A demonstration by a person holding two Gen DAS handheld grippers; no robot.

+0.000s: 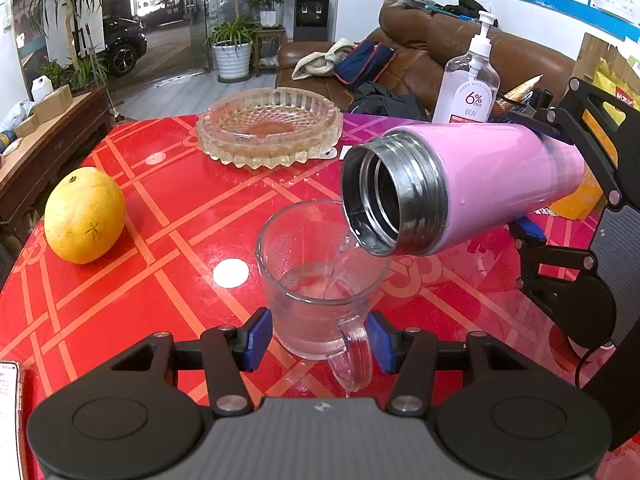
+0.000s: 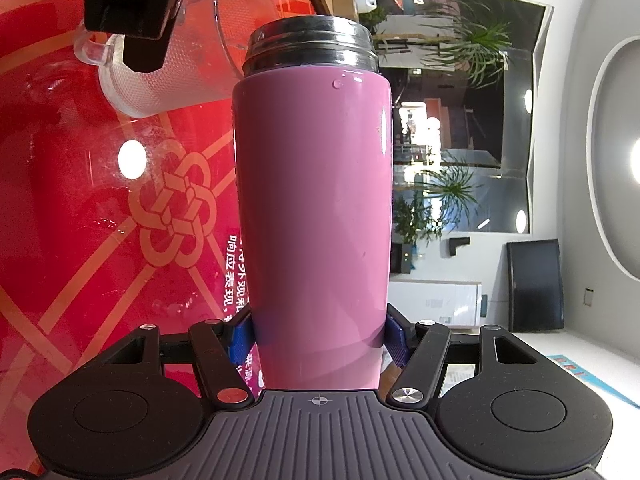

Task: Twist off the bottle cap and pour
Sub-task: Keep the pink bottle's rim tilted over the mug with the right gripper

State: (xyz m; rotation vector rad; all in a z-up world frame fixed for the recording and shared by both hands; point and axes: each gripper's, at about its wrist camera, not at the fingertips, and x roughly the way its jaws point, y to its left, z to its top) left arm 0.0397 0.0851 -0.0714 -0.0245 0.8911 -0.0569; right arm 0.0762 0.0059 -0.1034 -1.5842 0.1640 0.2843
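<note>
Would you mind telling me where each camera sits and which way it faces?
Left wrist: on the left gripper, angled down at the glass mug held between its fingers; right gripper shows at the right edge.
Right wrist: on the right gripper, looking along the tilted pink bottle it clamps.
Shared: bottle, mug, orange fruit, red table.

Brown leather sofa [image 1: 432, 52] against white wall; left of sofa, potted plants [image 1: 234, 46], water dispenser [image 1: 312, 8], glass doors [image 1: 160, 20] showing dark street.

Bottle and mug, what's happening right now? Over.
Right claw shut on bottle, cap off, tipped. Water running into mug. Left claw shut on mug. Nothing in the way.
</note>
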